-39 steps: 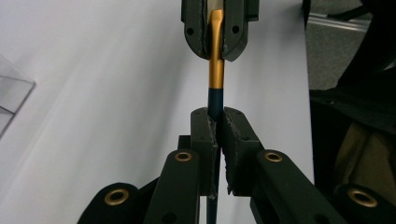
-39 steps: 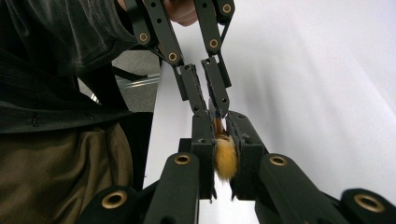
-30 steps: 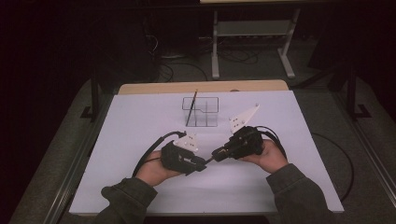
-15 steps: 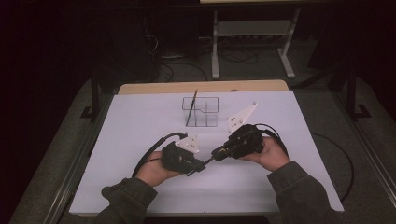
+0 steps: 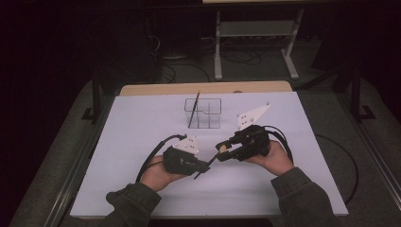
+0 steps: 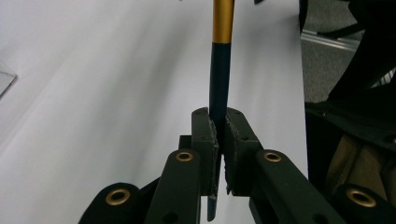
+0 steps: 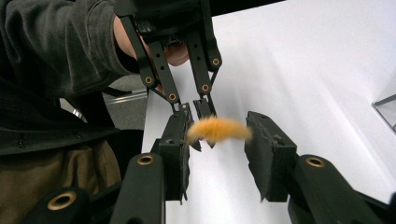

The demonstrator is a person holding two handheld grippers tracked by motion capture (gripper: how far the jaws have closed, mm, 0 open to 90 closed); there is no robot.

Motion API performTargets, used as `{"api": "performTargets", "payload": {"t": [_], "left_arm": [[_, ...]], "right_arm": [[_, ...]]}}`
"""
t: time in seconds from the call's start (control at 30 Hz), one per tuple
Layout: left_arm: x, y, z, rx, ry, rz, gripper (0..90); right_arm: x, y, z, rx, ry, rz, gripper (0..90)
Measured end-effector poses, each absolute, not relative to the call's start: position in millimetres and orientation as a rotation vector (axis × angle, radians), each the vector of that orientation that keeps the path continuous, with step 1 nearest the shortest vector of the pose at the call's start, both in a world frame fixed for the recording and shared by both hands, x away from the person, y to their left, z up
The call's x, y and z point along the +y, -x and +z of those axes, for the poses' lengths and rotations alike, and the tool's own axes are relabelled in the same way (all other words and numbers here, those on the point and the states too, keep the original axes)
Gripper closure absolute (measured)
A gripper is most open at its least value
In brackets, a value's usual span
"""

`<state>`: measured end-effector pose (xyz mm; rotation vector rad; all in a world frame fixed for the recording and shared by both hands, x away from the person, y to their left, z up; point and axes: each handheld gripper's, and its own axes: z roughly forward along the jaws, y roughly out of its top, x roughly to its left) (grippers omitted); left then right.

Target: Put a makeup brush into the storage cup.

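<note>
A thin brush with a dark handle (image 6: pixel 219 79), a gold ferrule and an orange fluffy tip (image 7: pixel 217 129) spans the gap between my two grippers. My left gripper (image 6: pixel 219 135) is shut on the handle near its end. My right gripper (image 7: pixel 217 135) has just been opening; its jaws stand apart with the orange tip between them, close to one pad. In the high view the left gripper (image 5: pixel 203 168) and right gripper (image 5: pixel 222 152) meet near the table's front middle, the brush (image 5: pixel 212 161) slanting between them.
A clear divided box (image 5: pixel 210 113) stands at the back middle of the white sheet (image 5: pixel 142 142), with a thin dark stick (image 5: pixel 194 109) leaning in it. Cables trail from both grippers. A metal rack (image 5: pixel 255 28) stands on the floor beyond the table.
The right gripper's jaws have spread apart off the brush tip, and the left gripper's jaws have drawn tight on the handle. Both hands stay where they were.
</note>
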<state>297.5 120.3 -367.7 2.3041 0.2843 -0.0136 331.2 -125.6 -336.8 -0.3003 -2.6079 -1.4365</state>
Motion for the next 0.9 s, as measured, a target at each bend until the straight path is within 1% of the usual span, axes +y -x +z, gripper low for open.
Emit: {"api": "performTargets", "payload": {"t": [0.17, 0.4, 0.7, 0.9], "left_arm": [[121.6, -299.2, -366.7, 0.305, -2.272, -0.009, 83.9], [122.4, -300.3, -366.0, 0.337, -2.228, -0.019, 83.9], [128.4, -304.7, -364.8, 0.349, -2.211, 0.001, 83.9], [126.3, -305.0, -365.5, 0.343, -2.219, 0.003, 83.9]], "right_arm": [[-124.5, -330.9, -341.3, -2.59, 0.312, -1.463, 59.3], [-121.2, -331.2, -344.5, -2.567, 0.323, -1.48, 62.7], [-121.9, -332.0, -345.1, -2.561, 0.336, -1.489, 63.8], [-118.6, -332.2, -346.1, -2.563, 0.329, -1.487, 67.3]]}}
